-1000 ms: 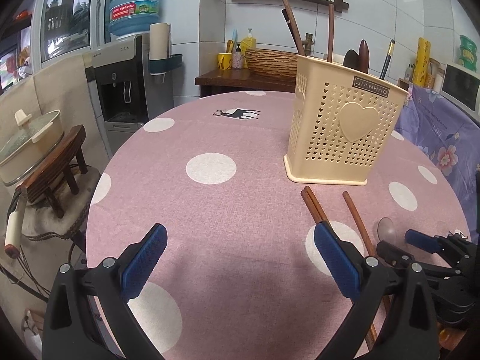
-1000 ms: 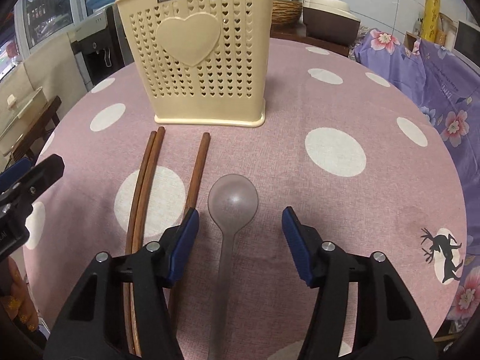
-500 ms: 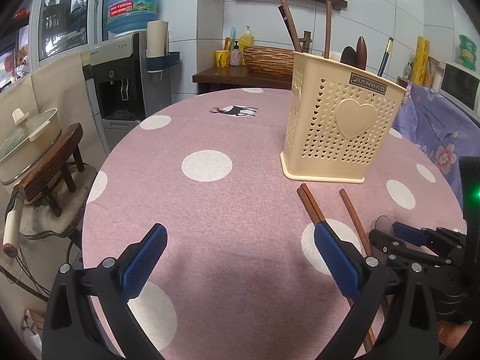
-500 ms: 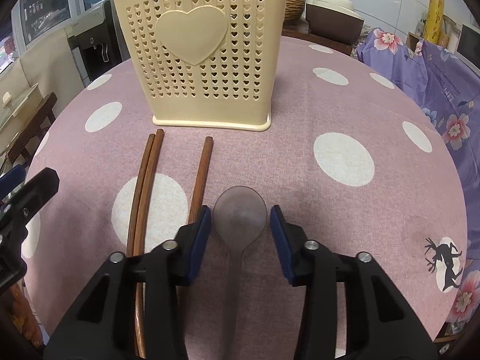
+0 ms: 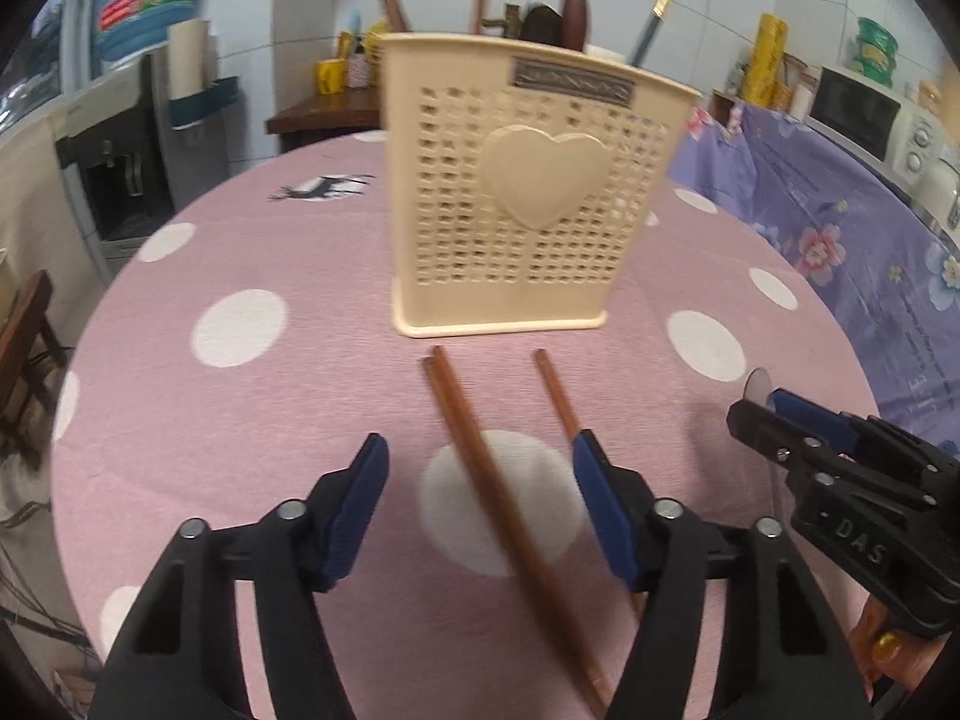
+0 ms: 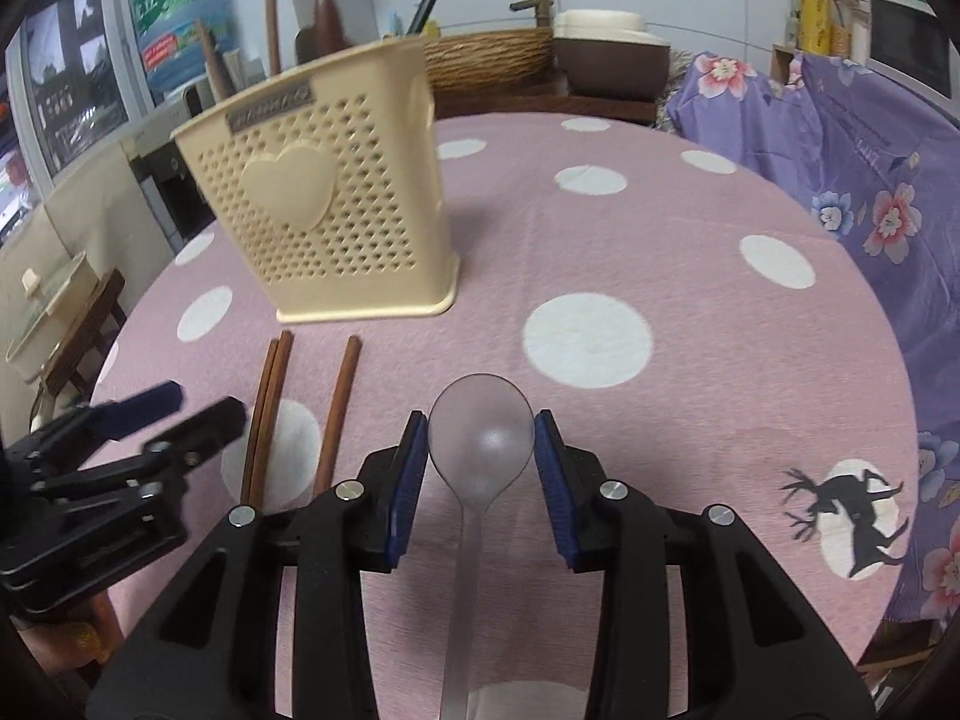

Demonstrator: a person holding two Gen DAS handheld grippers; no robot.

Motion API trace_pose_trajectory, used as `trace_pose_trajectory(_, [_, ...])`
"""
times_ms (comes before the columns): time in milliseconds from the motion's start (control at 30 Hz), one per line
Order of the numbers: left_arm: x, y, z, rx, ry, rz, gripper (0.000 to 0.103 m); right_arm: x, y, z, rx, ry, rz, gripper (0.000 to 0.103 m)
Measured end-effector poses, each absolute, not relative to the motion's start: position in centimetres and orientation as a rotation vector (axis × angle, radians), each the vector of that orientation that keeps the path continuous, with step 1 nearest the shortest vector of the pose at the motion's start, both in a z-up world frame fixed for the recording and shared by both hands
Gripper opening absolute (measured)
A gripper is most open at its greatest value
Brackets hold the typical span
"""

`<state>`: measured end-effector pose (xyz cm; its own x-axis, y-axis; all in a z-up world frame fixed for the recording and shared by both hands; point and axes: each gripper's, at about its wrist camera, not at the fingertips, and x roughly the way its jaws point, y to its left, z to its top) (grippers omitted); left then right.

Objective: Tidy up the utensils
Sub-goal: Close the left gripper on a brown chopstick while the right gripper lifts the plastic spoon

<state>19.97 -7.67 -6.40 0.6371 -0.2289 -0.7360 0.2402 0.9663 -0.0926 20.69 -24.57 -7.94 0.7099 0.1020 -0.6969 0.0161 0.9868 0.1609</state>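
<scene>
A cream perforated utensil holder (image 5: 528, 210) with a heart on its front stands on the pink dotted table; it also shows in the right wrist view (image 6: 336, 216). My right gripper (image 6: 481, 468) is shut on the bowl of a clear plastic spoon (image 6: 480, 444) and holds it above the table. My left gripper (image 5: 480, 504) is open, its fingers on either side of a pair of brown chopsticks (image 5: 480, 468). A third chopstick (image 5: 555, 396) lies beside its right finger. The three chopsticks (image 6: 270, 408) also show at left in the right wrist view.
Wooden utensils (image 5: 573, 15) stand in the holder. A purple flowered cloth (image 6: 840, 138) covers furniture at right. A water dispenser (image 5: 138, 138) and a stool with a pot (image 6: 54, 312) stand left of the table. A woven basket (image 6: 486, 60) sits behind.
My right gripper closed on the spoon's bowl and raised it. My left gripper swung right and forward, narrowed, and now straddles the chopstick pair.
</scene>
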Motion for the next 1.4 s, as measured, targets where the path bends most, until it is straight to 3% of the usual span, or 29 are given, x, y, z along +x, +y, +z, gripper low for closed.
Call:
trace_pose_trajectory(200, [22.3, -11.1, -7.4, 0.048, 0.909, -0.309, 0.038, 19.6, -25.9, -6.7, 0.167, 0.740, 0.027, 0.037])
trace_pose_trajectory(767, [24.0, -13.4, -8.7, 0.069, 0.940, -0.192, 0.010, 19.0, -26.4, -6.7, 0.173, 0.723, 0.027, 0.037])
trace_pose_trajectory(1133, [24.5, -13.9, -8.3, -0.065, 0.944, -0.241, 0.008, 18.7, -27.3, -6.6, 0.180, 0.717, 0.006, 0.037])
trace_pose_trajectory(1400, [22.0, -12.9, -3.5, -0.152, 0.837, -0.348, 0.008, 18.3, -28.1, -6.0, 0.225, 0.680, 0.065, 0.037])
